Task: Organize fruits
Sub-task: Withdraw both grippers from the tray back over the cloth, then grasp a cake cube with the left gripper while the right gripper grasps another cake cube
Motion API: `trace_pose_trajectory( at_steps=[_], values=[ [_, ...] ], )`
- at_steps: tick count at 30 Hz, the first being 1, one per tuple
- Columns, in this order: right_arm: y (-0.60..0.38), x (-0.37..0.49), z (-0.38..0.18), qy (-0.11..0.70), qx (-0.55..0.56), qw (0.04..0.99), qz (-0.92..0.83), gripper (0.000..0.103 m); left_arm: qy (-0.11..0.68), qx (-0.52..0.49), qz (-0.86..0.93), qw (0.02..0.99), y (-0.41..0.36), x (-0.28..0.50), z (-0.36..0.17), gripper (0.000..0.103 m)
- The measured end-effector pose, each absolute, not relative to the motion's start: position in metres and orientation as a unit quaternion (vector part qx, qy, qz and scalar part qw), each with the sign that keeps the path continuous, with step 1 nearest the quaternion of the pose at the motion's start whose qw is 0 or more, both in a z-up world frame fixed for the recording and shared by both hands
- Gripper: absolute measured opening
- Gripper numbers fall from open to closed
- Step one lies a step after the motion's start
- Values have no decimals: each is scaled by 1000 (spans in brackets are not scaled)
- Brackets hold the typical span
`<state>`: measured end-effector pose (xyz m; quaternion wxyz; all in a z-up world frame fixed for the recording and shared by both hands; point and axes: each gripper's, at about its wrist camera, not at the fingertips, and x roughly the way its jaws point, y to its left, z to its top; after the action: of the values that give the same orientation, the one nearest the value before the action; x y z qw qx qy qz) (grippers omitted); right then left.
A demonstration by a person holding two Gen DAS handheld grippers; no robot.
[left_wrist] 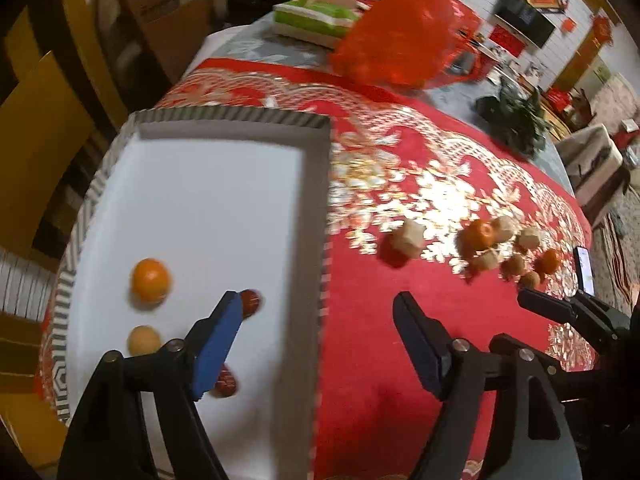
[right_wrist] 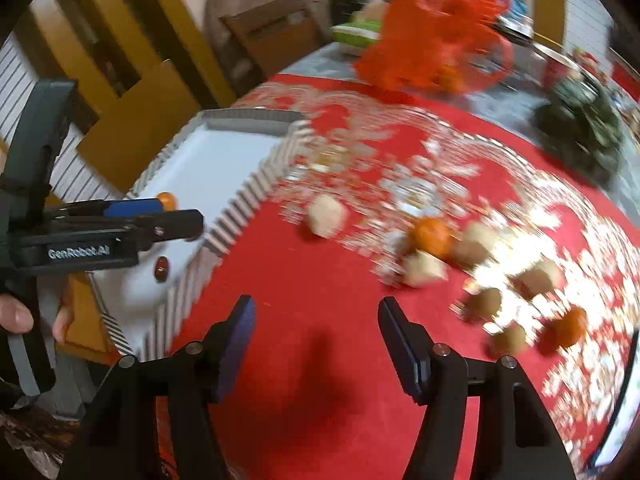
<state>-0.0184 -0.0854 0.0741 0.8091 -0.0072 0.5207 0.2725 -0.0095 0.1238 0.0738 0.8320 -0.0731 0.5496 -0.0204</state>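
tray: white tray (left_wrist: 192, 200) with a striped rim is sitting at the left edge of the red tablecloth (left_wrist: 360, 360), already holding four pieces near its near end.
sorted: orange (left_wrist: 150, 280), pale round fruit (left_wrist: 143, 340) and two dark red fruits (left_wrist: 251, 302) are lying in the tray, a small part of the job by the look of it.
waiting: loose pile (right_wrist: 472, 264) of beige fruits with at least two oranges is sitting toward the right edge of the cloth, well apart from the tray; one beige piece (right_wrist: 328, 216) is lying between pile and tray.
left gripper: left gripper (left_wrist: 320, 312) is hanging spread wide and carrying nothing, one finger over the tray, the other over the cloth.
right gripper: right gripper (right_wrist: 316, 320) is hanging released and bare above plain red cloth, short of the pile.
remaining: most of the fruit is seemingly waiting to be moved; motion blur is hiding an exact count.
background: red mesh bag (left_wrist: 396, 44) is resting at the far edge.
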Motion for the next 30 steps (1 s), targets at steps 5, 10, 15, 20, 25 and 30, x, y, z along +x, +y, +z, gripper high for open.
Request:
trace_pose_trajectory(
  at_steps=[5, 10, 15, 20, 25, 30],
  values=[
    [-117, -23, 72, 524, 7, 815, 248, 69, 554, -55, -39, 830, 93, 3, 71, 77],
    [-142, -29, 68, 528, 14, 818, 230, 70, 559, -40, -53, 826, 65, 10, 66, 78],
    [-167, -32, 65, 532, 22, 819, 213, 72, 566, -33, -59, 822, 47, 17, 60, 78],
    [-187, -34, 60, 539, 31, 818, 201, 74, 571, -29, -64, 818, 37, 26, 54, 78],
    [-195, -32, 58, 538, 38, 818, 202, 74, 576, -28, -70, 814, 39, 37, 46, 78],
    [-196, -30, 56, 539, 39, 816, 206, 74, 582, -19, -68, 810, 39, 47, 38, 78]
  ],
)
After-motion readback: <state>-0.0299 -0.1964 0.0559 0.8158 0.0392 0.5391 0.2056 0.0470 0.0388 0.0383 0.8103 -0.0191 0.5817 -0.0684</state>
